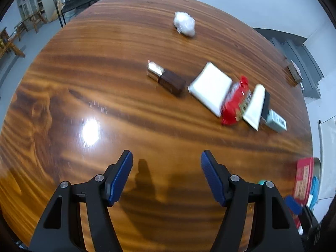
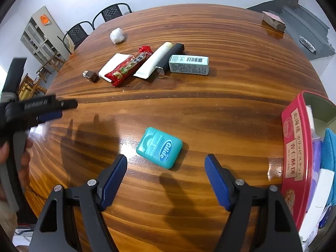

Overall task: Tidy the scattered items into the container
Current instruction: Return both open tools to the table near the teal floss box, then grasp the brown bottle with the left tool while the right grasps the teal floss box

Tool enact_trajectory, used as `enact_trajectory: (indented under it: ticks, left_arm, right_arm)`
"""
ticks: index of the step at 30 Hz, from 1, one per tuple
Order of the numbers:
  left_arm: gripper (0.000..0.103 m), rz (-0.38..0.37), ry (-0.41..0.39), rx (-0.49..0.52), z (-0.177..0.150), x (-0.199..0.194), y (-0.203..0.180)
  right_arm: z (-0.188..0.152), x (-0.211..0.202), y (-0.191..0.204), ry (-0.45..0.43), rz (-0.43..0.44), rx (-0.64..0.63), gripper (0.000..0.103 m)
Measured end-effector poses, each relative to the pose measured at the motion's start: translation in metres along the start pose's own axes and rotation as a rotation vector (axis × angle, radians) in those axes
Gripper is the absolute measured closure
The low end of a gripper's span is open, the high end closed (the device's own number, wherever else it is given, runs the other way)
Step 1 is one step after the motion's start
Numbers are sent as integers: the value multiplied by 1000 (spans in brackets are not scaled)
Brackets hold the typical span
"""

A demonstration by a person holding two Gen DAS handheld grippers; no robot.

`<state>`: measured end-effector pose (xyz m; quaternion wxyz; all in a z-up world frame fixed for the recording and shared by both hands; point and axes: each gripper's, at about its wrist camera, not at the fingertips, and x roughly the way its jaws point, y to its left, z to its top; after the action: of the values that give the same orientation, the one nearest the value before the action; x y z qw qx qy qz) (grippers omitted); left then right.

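Note:
My right gripper point(image 2: 166, 163) is open and empty, just short of a teal floss box point(image 2: 159, 147) lying flat on the wooden table point(image 2: 210, 109). The red tin container point(image 2: 293, 159) stands at the right with several items inside. Farther back lie a brown box point(image 2: 90, 76), a white packet point(image 2: 112, 66), a red snack wrapper point(image 2: 129, 67), a white tube point(image 2: 154, 61), a black stick point(image 2: 171, 57), a pale green carton point(image 2: 189, 64) and a crumpled white ball point(image 2: 117, 35). My left gripper point(image 1: 167, 160) is open and empty above bare table, also showing at the left point(image 2: 61, 109).
A small brown block point(image 2: 274, 22) sits at the table's far right edge. Black chairs point(image 2: 94, 23) stand behind the far edge. A cabinet point(image 2: 40, 37) is against the back wall. The tin also shows at the right edge of the left wrist view point(image 1: 303, 178).

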<state>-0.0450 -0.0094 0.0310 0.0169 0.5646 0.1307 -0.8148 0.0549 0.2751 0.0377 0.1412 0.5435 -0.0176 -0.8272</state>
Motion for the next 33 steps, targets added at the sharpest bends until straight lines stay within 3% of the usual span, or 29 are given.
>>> enact_trajectory:
  ticks: [8,17,23,28,33]
  left_arm:
    - [32,2,9,22,35,19,-1]
    - [32,-35,42,-66,61,37,10]
    - [32,-16,44,-95,73,45,12]
    - [32,6,24,-51,76,50,6]
    - [32,66,-1,69,72,54,0]
  right_arm:
    - [-3,1,-4,8,-18,18,23]
    - [-7,5,-4,21,-33,28,23]
    - [-4,9,1,27,-39,9,23]
    - [-1,11,7,22,-42,-19,23]
    - [-1,13,5,29,-46,-18,23]
